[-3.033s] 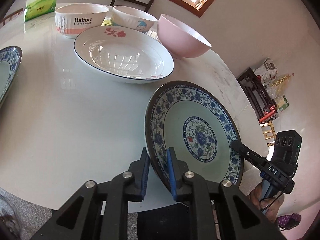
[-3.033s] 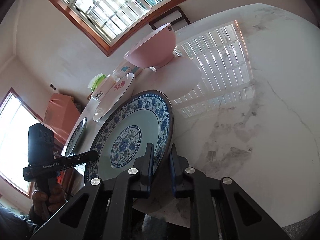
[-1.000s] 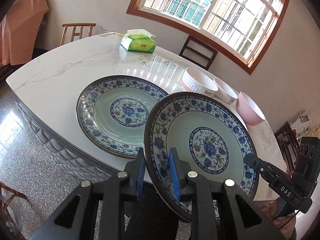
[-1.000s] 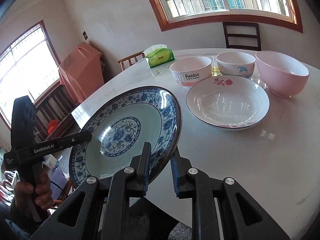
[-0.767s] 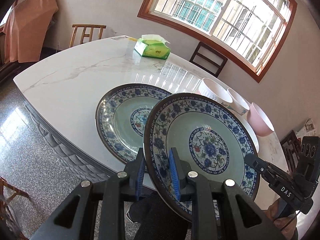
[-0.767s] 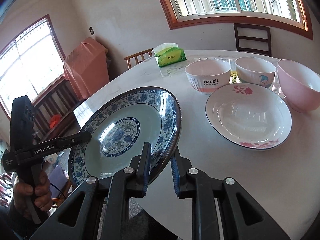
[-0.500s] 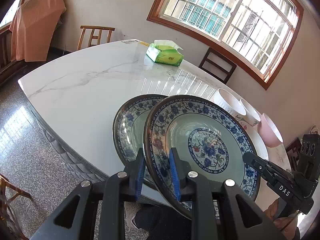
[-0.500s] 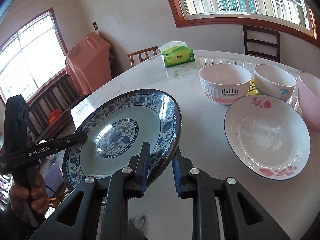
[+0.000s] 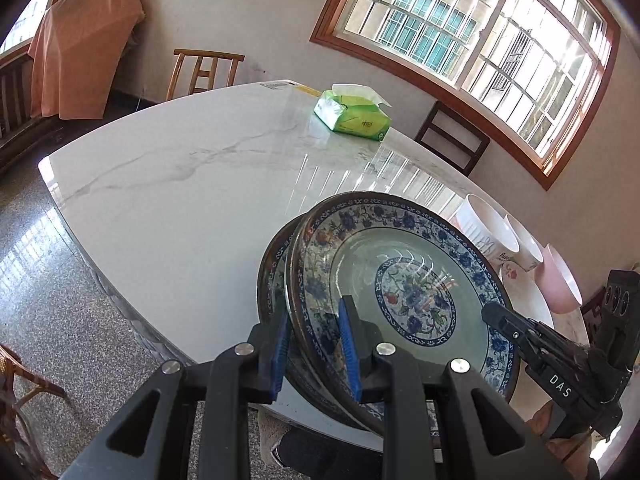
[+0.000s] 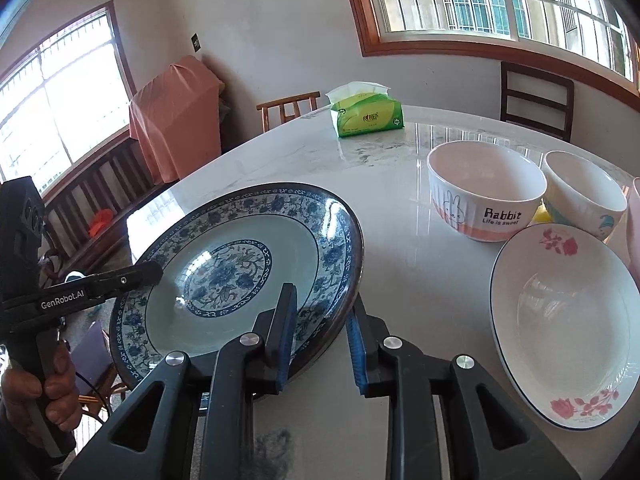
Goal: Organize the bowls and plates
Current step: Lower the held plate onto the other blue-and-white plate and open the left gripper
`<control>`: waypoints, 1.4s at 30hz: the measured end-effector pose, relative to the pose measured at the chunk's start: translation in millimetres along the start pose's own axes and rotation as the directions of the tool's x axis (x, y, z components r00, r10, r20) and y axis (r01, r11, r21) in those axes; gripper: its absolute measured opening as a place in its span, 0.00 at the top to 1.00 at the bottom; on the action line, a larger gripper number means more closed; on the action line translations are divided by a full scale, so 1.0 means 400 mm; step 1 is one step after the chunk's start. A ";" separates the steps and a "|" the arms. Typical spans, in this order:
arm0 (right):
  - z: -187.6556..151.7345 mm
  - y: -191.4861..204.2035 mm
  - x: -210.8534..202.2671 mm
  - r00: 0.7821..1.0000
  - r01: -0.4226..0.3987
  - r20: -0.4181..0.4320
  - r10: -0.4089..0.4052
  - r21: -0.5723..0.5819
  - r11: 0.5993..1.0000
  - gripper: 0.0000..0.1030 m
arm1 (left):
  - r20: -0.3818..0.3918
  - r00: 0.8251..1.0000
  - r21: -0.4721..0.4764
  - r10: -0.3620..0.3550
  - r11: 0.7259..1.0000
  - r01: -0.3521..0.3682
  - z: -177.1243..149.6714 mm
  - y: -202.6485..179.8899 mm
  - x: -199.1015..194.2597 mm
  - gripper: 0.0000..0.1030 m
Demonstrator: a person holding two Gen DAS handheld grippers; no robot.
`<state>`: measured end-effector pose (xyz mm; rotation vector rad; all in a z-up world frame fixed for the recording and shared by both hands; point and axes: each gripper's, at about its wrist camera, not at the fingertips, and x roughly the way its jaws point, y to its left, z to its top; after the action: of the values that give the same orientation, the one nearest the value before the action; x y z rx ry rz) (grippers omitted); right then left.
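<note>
A blue-patterned plate (image 9: 404,292) (image 10: 236,276) is held over a second matching plate (image 9: 272,276), of which only the left rim shows. My left gripper (image 9: 314,350) straddles the top plate's near rim; its jaws look slightly spread. My right gripper (image 10: 322,340) straddles the opposite rim, its jaws spread wider than before. I cannot tell whether the top plate rests on the lower one. A white rose plate (image 10: 560,364), a Rabbit bowl (image 10: 484,206), a small white bowl (image 10: 582,196) and a pink bowl (image 9: 558,280) stand to the right.
A green tissue pack (image 10: 366,116) (image 9: 352,114) lies at the far side of the white marble table (image 9: 180,184). Wooden chairs (image 9: 204,70) stand around it. The table's near edge runs just under the plates.
Both grippers carried the blue plate left across the table and over the second blue plate, lowering it onto or just above it. The jaws of both grippers have spread a little.
</note>
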<state>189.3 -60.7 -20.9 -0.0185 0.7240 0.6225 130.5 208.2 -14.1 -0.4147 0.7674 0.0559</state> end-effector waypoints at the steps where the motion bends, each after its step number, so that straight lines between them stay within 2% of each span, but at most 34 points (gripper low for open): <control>1: -0.002 0.004 0.002 1.000 0.004 0.001 -0.004 -0.005 1.000 0.78 | -0.001 1.000 0.000 0.001 1.000 -0.001 0.001 0.001 0.003 0.78; 14: 0.003 0.023 0.027 1.000 0.023 0.001 -0.023 -0.031 0.999 0.77 | -0.012 1.000 -0.020 0.002 1.000 -0.002 0.002 0.023 0.030 0.78; 35: 0.018 0.018 0.068 0.997 0.035 -0.069 -0.037 -0.016 0.999 0.72 | 0.005 1.000 0.000 0.027 1.000 -0.027 0.000 0.024 0.041 0.75; 42: 0.017 0.017 0.075 0.997 0.026 -0.078 -0.027 -0.013 1.000 0.71 | 0.005 0.999 -0.055 -0.031 0.998 0.032 0.008 0.051 0.044 0.74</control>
<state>207.2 -38.0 -33.1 -0.0640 0.7946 0.6032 141.2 226.4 -31.2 -0.4787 0.7558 0.0485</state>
